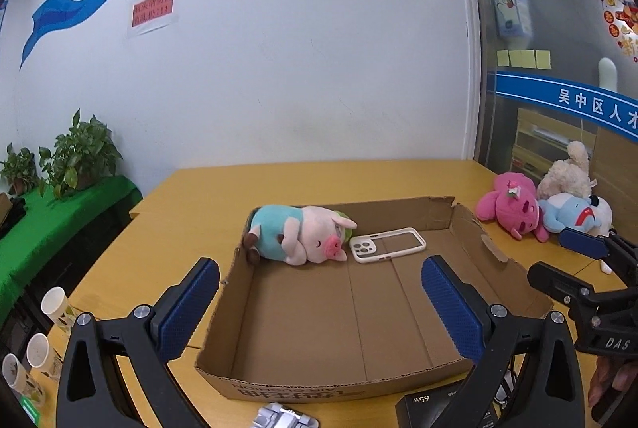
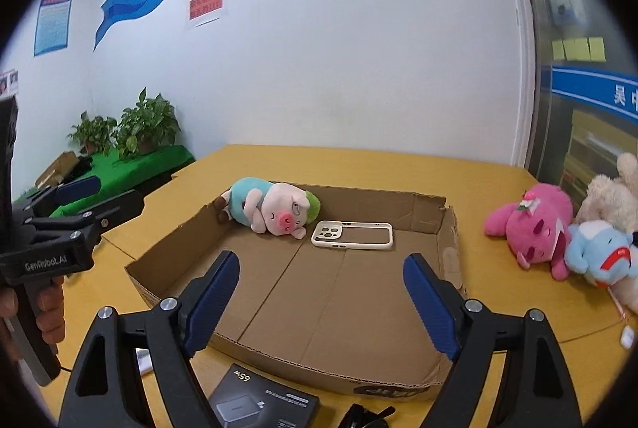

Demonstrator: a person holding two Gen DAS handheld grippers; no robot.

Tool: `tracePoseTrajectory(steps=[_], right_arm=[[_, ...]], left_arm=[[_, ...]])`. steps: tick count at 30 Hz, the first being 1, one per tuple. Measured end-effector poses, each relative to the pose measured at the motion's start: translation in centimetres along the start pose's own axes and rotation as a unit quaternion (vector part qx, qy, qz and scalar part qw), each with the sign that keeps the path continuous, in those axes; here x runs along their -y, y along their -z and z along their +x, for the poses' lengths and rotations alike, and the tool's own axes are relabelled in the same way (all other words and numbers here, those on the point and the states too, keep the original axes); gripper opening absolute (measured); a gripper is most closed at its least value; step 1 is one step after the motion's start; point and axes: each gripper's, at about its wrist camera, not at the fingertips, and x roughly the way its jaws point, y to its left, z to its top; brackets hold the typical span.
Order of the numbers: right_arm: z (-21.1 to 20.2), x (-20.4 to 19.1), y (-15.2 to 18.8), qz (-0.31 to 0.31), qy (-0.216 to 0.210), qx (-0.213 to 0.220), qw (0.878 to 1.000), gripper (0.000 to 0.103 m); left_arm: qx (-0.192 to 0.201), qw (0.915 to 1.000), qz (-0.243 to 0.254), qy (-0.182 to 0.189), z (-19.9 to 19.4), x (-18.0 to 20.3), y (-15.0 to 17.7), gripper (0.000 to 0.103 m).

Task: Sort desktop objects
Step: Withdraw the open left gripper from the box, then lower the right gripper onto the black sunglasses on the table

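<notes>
Left wrist view: left gripper [image 1: 319,292] wide open, empty, over the cardboard tray [image 1: 470,224]; pig plush [image 1: 303,234] and phone case [image 1: 386,245] already inside. Right wrist view: right gripper [image 2: 321,288] wide open, empty. Black charger box [image 2: 263,402] lies nearest; probably next, approach low, square across its edges.

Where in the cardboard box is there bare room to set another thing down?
The cardboard box floor is bare from the near wall up to the pig plush and phone case. Those two crowd the far wall. Outside, the plush pile fills the table's right side.
</notes>
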Motion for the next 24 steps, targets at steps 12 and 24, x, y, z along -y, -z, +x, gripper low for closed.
tracePoseTrajectory(steps=[12, 24], right_arm=[[1.2, 0.3, 1.2, 0.012, -0.04, -0.045, 0.998, 0.085], [0.1, 3.1, 4.4, 0.05, -0.042, -0.075, 0.995, 0.042]], left_arm=[[-0.016, 0.9998, -0.008, 0.006, 1.5, 0.2, 1.1, 0.103], [-0.081, 0.9942, 0.005, 0.071, 2.9, 0.9, 3.2, 0.054]])
